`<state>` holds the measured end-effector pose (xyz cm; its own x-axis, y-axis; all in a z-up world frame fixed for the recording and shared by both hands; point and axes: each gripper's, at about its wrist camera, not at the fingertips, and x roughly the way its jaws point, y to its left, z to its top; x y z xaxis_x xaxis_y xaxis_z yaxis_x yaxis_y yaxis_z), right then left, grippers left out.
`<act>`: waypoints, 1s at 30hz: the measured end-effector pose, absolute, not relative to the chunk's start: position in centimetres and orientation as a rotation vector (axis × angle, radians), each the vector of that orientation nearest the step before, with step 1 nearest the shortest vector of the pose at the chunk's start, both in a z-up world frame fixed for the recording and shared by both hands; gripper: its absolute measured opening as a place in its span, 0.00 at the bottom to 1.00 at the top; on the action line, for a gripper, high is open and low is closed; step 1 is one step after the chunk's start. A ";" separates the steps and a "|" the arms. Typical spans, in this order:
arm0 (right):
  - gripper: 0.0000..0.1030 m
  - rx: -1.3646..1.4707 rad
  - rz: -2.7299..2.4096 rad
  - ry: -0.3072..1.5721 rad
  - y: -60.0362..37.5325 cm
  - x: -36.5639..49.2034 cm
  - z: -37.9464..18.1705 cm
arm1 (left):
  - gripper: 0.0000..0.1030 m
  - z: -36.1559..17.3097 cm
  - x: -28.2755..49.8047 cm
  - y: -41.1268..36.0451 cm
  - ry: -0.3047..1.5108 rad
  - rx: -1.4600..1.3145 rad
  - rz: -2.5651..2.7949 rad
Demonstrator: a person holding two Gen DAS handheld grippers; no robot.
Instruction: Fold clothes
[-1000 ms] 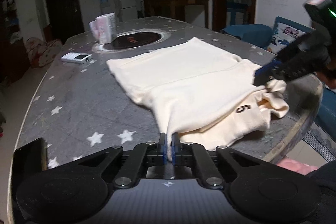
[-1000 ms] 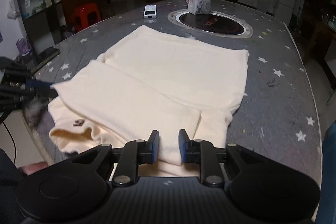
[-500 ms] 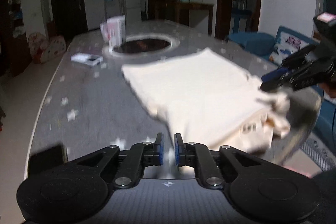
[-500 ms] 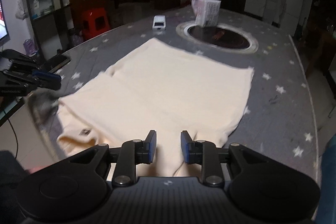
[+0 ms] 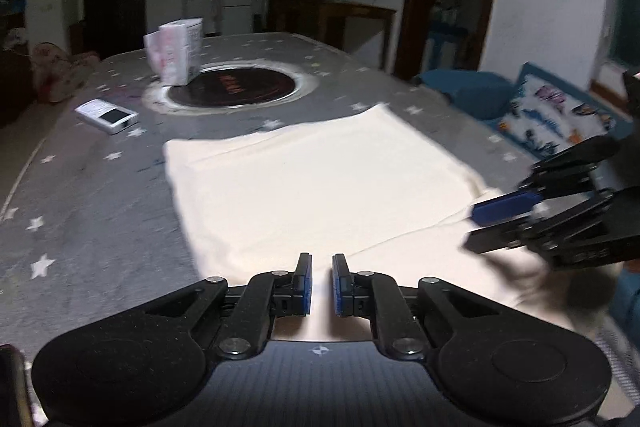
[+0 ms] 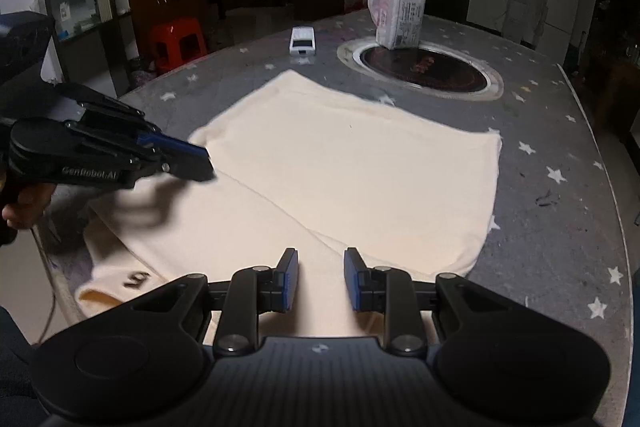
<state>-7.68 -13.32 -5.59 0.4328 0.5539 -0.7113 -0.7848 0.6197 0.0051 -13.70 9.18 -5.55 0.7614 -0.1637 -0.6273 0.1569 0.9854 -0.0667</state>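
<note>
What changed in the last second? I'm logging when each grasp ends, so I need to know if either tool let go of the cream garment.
The left tool let go: its jaws, shut on the garment edge a second ago, are now parted and empty. The right tool was already open and widened slightly. Both pulled back and up. The garment stays folded on the table; the tissue pack is unmoved.

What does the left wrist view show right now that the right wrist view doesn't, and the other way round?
Only the left wrist view shows the blue sofa with its printed cushion and the right gripper from outside, over the garment's edge.

Only the right wrist view shows the red stool, the "5" print on the near fold, and the left gripper from outside with a hand on it.

Both show the cream garment, white remote, tissue pack and round hotplate on the star-patterned table.
</note>
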 end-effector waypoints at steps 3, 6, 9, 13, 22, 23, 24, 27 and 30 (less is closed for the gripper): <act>0.24 -0.357 0.857 0.745 -13.5 -7.7 -5.8 | 0.12 -5.8 -14.1 10.6 0.683 -0.038 -0.147; 0.24 -0.378 0.863 0.728 -13.7 -8.4 -5.0 | 0.13 -5.1 -14.8 11.0 0.663 -0.044 -0.140; 0.24 -0.399 0.882 0.713 -13.6 -9.2 -4.5 | 0.13 -4.2 -16.0 9.6 0.633 -0.009 -0.190; 0.24 -0.425 0.917 0.700 -13.2 -10.3 -4.5 | 0.15 -3.5 -17.5 7.6 0.599 0.039 -0.275; 0.24 -0.456 0.911 0.701 -13.9 -11.7 -4.9 | 0.21 -5.2 -18.9 6.3 0.652 0.110 -0.305; 0.24 -0.457 0.912 0.698 -14.0 -11.8 -4.8 | 0.25 -4.9 -19.0 6.3 0.637 0.105 -0.309; 0.24 -0.458 0.915 0.697 -14.0 -12.0 -4.8 | 0.28 -4.7 -19.1 6.2 0.626 0.100 -0.314; 0.24 -0.459 0.927 0.695 -13.8 -12.4 -5.0 | 0.29 -4.6 -19.3 5.6 0.615 0.091 -0.340; 0.24 -0.461 0.938 0.693 -13.7 -12.8 -5.1 | 0.29 -5.5 -19.2 4.8 0.646 0.126 -0.348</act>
<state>-12.77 -13.67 -5.15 0.4042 0.5710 -0.7146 -0.8509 0.5213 -0.0648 -19.18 4.79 -5.50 0.7428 -0.2777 -0.6092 0.3557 0.9346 0.0076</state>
